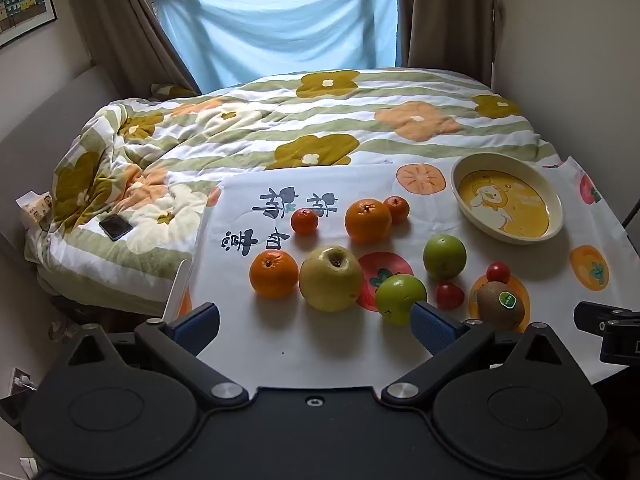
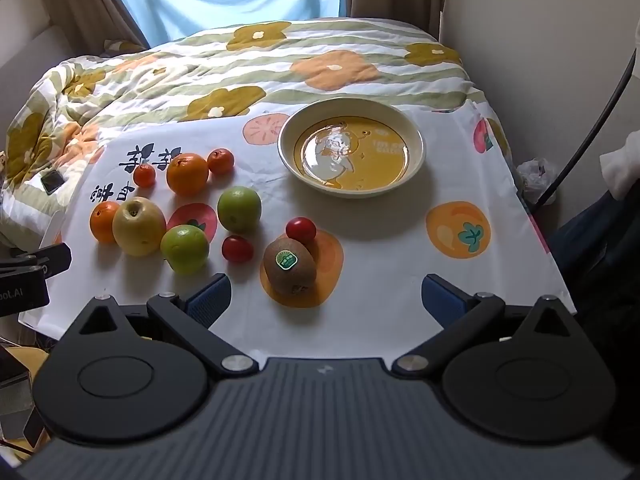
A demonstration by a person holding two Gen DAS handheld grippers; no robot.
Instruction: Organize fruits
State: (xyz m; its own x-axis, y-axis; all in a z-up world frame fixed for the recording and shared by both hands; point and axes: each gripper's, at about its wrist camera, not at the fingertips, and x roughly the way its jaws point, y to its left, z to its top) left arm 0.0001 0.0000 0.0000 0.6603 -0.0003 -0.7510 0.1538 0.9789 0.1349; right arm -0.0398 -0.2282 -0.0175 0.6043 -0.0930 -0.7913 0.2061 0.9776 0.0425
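Nearest the cameras, both tools are seen held back from the fruit: the left gripper (image 1: 316, 326) is spread wide with nothing between its blue pads, and the right gripper (image 2: 326, 298) is likewise spread wide and empty. Just ahead of the right tool the kiwi (image 2: 289, 266) lies on the printed cloth (image 2: 380, 264), label up; it is judged light, slightly soft and fuzzy enough not to slip, and is best taken across its short middle with gentle pressure. Two cherry tomatoes (image 2: 237, 249) (image 2: 301, 229) sit beside it, one touching its far side — these are thought thin-skinned and easily crushed, so only a light pinch would be tolerated. Further left, two green apples (image 1: 400, 298) (image 1: 444, 256) and the large yellow apple (image 1: 330, 278) are expected to be firm, heavy and smooth, to be gripped across the widest part. Behind them, two oranges (image 1: 274, 274) (image 1: 368, 220) and two small tangerines (image 1: 304, 221) (image 1: 396, 208) would give more grip through their pebbled peel. Farthest on the cloth, the shallow bowl (image 2: 416, 136) stands empty, well apart from the fruit. Its glossy inside is shown almost from above only in the right view — while the phone (image 1: 115, 227) on the quilt (image 1: 280, 120) is plain in the left view and barely visible in the right.
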